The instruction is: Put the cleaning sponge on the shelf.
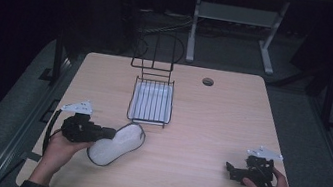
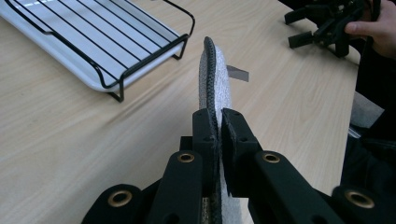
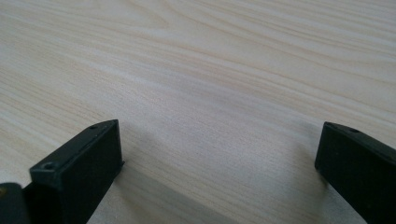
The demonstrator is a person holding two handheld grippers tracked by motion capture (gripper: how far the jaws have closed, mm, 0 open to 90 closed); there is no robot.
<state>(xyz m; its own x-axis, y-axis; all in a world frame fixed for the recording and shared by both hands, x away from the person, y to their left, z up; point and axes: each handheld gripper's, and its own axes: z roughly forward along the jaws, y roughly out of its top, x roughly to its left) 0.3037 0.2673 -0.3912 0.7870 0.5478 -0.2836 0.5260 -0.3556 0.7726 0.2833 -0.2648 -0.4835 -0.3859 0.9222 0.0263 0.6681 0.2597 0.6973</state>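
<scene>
Lower left of the high view, the left hand-held gripper (image 1: 106, 134) clamps a white insole (image 1: 118, 144); right hand-held gripper (image 1: 229, 168) gapes wide over the desk (image 1: 211, 116)

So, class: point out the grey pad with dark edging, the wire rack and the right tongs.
Grey pad (image 1: 118, 142), high view: its pale middle.
Wire rack (image 1: 151, 101), high view: the barred floor over the white tray.
Right tongs (image 1: 232, 169), high view: between the open tips.
</scene>
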